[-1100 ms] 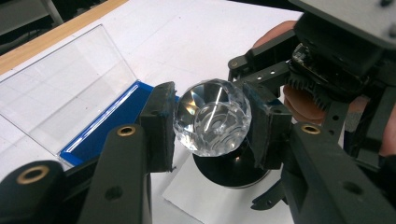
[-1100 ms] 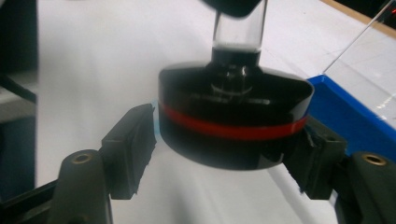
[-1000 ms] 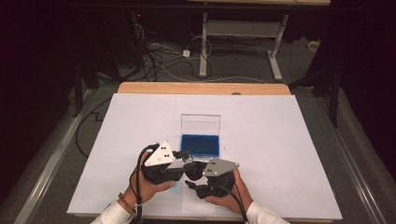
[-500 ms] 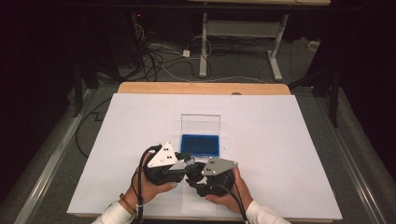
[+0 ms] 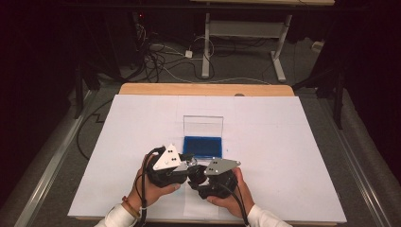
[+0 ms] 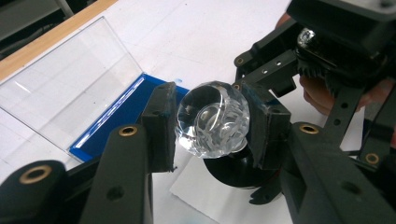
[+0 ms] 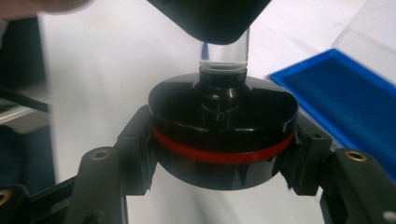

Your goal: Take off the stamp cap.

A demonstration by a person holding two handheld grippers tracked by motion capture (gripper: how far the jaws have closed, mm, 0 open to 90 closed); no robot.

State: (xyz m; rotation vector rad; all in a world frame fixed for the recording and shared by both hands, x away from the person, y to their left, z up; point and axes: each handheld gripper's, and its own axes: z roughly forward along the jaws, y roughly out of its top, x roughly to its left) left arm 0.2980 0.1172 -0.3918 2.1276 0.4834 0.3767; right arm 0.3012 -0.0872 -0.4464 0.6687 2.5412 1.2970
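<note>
Clear faceted glass, or plastic cut like it, forms the knob [image 6: 211,119] that the left gripper [image 6: 212,128] has clamped between its two black pads, one on each side. The right gripper [image 7: 223,154] is closed around a black round base [image 7: 223,133] ringed by a single red band; its jaws press on the rim from left and right. In the right gripper view a clear stem [image 7: 223,58] rises from a socket at the middle of that base toward the other tool, so the two parts look joined or about to be. Holding one part in each tool seems meant for twisting or pulling them against each other; which of the two cannot be told.

From the high view both tools meet near the table's [image 5: 293,142] near edge, a little left of centre, noses together, left gripper [image 5: 188,163] and right gripper [image 5: 197,174] touching or nearly so. Just beyond them lies the blue tray [image 5: 202,145] of an open case, its clear lid [image 5: 203,126] standing up on the far side. The tray looks bare, probably waiting for the piece, or just emptied of it.

By count: one knob, one base, one red band, one case with one lid, two grippers, two hands. A white sheet of paper [image 5: 196,208] lies under the work.
</note>
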